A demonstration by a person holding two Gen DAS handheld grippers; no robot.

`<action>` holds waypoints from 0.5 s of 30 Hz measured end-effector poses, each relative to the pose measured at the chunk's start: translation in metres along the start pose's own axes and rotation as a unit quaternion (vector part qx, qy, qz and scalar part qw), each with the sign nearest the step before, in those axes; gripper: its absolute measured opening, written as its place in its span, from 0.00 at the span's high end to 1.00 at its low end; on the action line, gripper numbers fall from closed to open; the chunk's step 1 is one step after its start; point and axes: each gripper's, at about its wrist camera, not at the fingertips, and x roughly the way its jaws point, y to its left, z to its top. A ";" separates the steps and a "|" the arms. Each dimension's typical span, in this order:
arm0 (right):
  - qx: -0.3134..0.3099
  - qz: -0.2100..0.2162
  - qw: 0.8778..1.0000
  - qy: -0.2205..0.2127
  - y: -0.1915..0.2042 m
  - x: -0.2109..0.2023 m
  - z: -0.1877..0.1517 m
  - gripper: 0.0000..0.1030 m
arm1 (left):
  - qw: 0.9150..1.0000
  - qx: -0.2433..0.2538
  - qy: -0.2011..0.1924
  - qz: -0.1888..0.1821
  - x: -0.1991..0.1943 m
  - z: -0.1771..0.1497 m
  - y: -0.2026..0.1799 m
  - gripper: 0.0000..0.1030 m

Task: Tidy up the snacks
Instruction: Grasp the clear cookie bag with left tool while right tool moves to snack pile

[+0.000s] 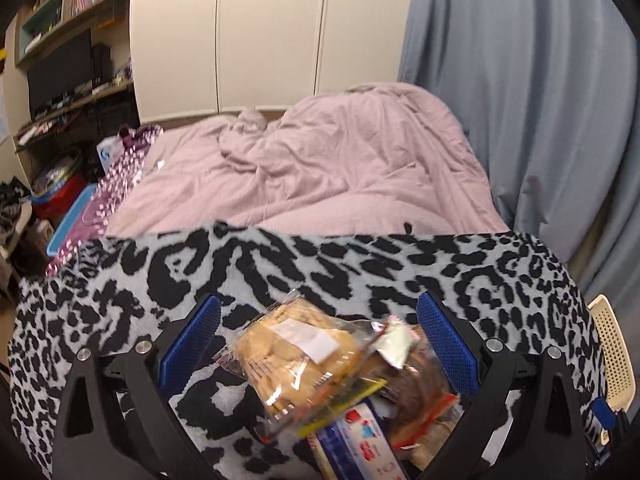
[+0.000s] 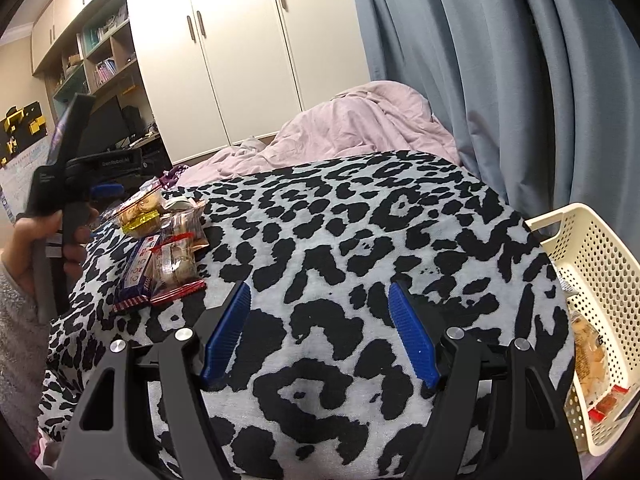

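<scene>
Snacks are heaped between the spread jaws of the left gripper [image 1: 318, 344], whose blue pads stand clear of the wrappers on both sides, so nothing is pinched. Nearest the camera, low between the fingers, a blue-and-white packet [image 1: 352, 444] is seen; above it a clear bag of pale biscuits [image 1: 296, 360] lies tilted on top, with a bag of brown cakes [image 1: 420, 384] just beside the right-hand pad. All are judged light, crinkly and slippery in their film, with brittle contents, so a grip across the flat body of the top biscuit bag, closed gently, is judged safer than one on a sealed edge. The pile rests on a leopard-print blanket [image 1: 360, 264], soft enough to give under a downward push. The right gripper [image 2: 320, 312] is likewise spread and empty, with only blanket between its pads; the snack pile [image 2: 160, 248] lies well off to its left, and a cream perforated basket [image 2: 600, 264], already holding some packets, stands at its right. Beyond the blanket, a pink duvet [image 1: 320, 160] is seen.
</scene>
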 end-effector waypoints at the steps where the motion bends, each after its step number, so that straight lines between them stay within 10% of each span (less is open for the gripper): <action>1: 0.000 0.000 1.000 0.001 0.000 0.001 0.000 0.29 | 1.000 -0.005 0.009 -0.004 0.007 -0.001 0.003 0.05; 15: -0.008 0.005 1.000 0.012 0.008 0.011 0.000 0.29 | 0.999 -0.016 0.050 -0.015 0.040 -0.018 0.027 0.05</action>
